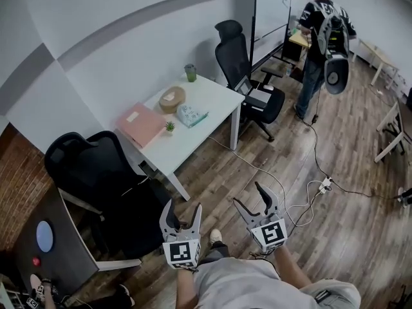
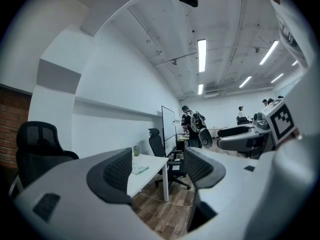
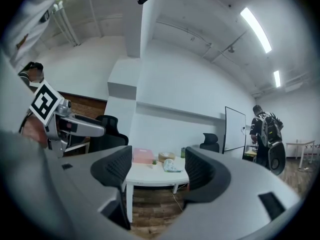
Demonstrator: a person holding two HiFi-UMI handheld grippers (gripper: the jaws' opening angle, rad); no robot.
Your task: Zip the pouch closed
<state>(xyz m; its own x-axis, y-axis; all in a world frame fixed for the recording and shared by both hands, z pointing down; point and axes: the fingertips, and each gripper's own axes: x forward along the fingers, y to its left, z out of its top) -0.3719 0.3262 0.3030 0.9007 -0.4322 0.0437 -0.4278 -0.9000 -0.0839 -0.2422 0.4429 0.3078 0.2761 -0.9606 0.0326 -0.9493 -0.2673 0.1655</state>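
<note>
Approach: left tool [image 1: 183, 205] and right tool [image 1: 248, 194] gape, empty. Pouch [image 1: 192, 115] on counter [image 1: 212, 92], 12 o'clock of left tool, well apart. Best: step close, one pins, other zips.

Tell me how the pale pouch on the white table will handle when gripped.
The pouch looks rumpled and soft, so it probably sags if lifted by one end. It is small beside the pink folder, so likely light. Lying flat on the table, it should slide, not roll, when pushed.

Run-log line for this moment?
left hand-held gripper: open, empty | right hand-held gripper: open, empty | pale teal fabric pouch: on white table, untouched
</note>
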